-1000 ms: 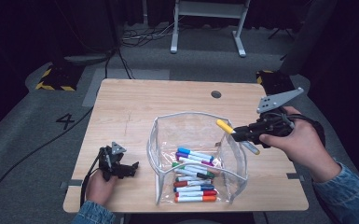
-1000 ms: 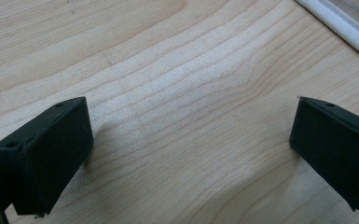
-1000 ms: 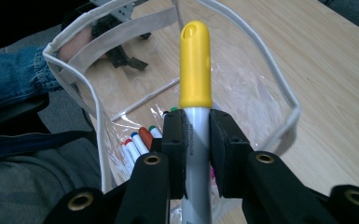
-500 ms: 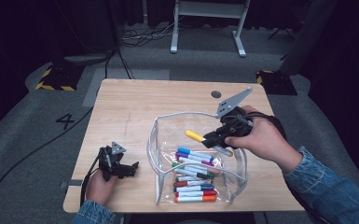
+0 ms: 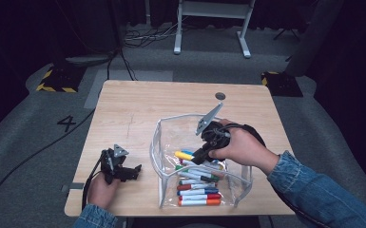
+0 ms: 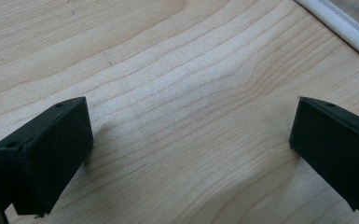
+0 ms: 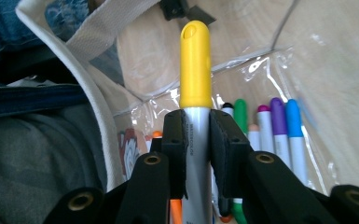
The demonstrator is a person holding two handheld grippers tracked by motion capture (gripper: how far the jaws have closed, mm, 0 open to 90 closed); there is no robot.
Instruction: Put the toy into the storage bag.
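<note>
Since a second ago, the right hand-held gripper point(image 5: 196, 155), clamped on the yellow-capped marker point(image 7: 196, 70), has been carried down into the clear pouch point(image 5: 158, 142). If released crooked, it could be propped against the pouch wall. Left hand-held gripper point(image 6: 186, 154) is held apart on the tabletop point(image 5: 138, 109).

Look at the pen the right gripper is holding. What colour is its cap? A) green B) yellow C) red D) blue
B: the right gripper is shut on a marker whose cap is bright yellow, held over the clear pouch of other markers.
</note>
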